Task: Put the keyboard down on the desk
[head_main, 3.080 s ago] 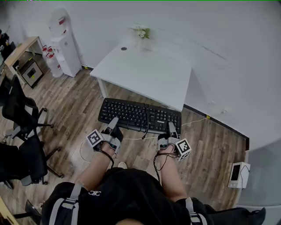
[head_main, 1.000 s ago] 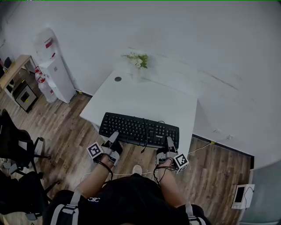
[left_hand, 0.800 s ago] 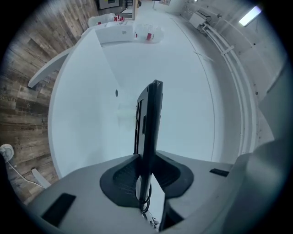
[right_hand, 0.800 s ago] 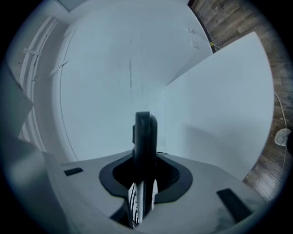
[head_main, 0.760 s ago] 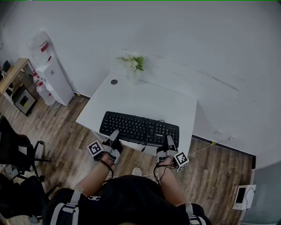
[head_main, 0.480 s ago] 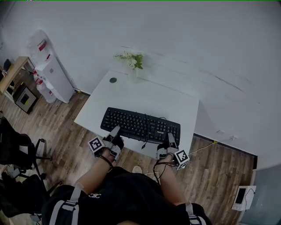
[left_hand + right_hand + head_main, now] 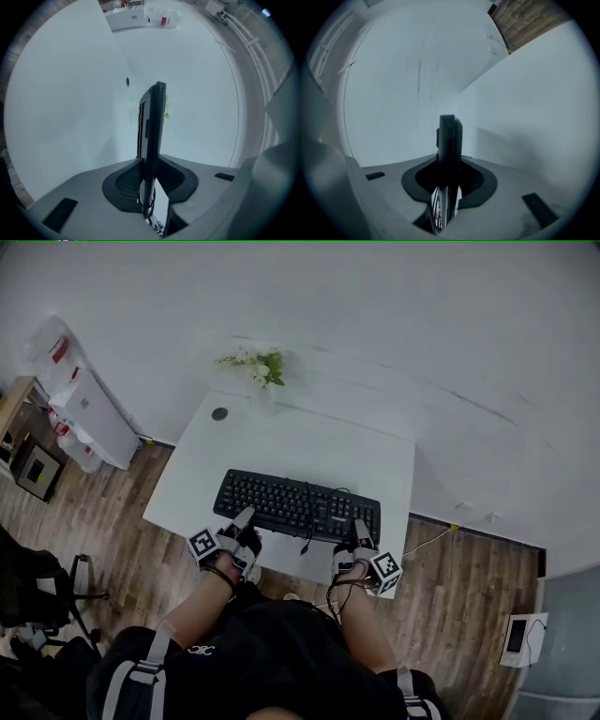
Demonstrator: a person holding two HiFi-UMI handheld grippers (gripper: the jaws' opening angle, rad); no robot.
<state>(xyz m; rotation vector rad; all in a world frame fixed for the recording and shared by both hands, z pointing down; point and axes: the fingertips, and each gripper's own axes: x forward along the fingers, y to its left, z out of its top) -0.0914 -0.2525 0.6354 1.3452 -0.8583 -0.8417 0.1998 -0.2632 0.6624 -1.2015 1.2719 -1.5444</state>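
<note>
While the left gripper and right gripper pinch the keyboard's near edge, holding it mid-frame over the white desk, we judge only touchdown and release remain; we can't tell if it's touching.

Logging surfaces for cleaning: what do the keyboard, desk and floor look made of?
The keyboard: black matte plastic, going by its moulded keys. The desk: smooth white top, probably laminate; no grain shows. The floor: wood-look planks, real wood or vinyl, cannot tell.
</note>
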